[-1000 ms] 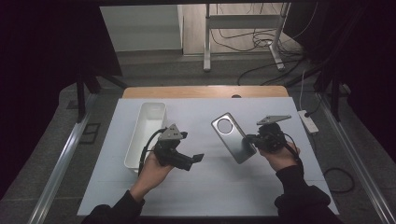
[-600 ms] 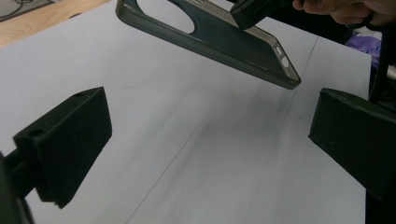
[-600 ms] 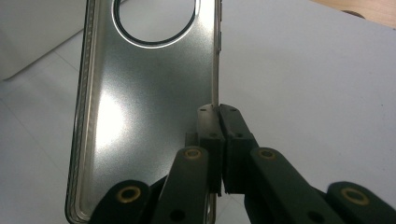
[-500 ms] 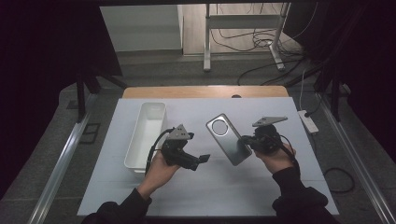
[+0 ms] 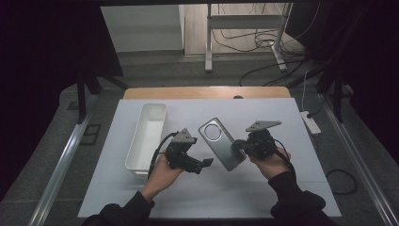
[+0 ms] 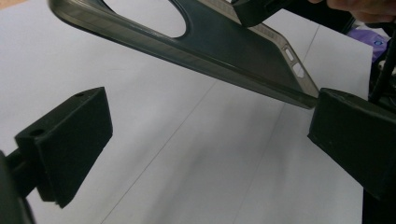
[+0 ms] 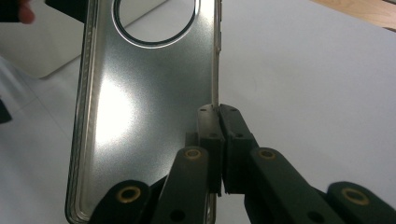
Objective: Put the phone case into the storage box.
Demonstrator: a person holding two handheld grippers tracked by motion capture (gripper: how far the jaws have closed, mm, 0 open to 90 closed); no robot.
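At frame centre, high view: right gripper clamped tight on the side edge of the phone case, held above the table. Left gripper gapes wide, holding nothing, its 2 jaws beside the case's lower end.

No text, label, brand, number or sign could be read anywhere: the phone case and white tray bore none.

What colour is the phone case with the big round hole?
Smoky grey and see-through: the soft plastic phone case shows best in the right gripper view.
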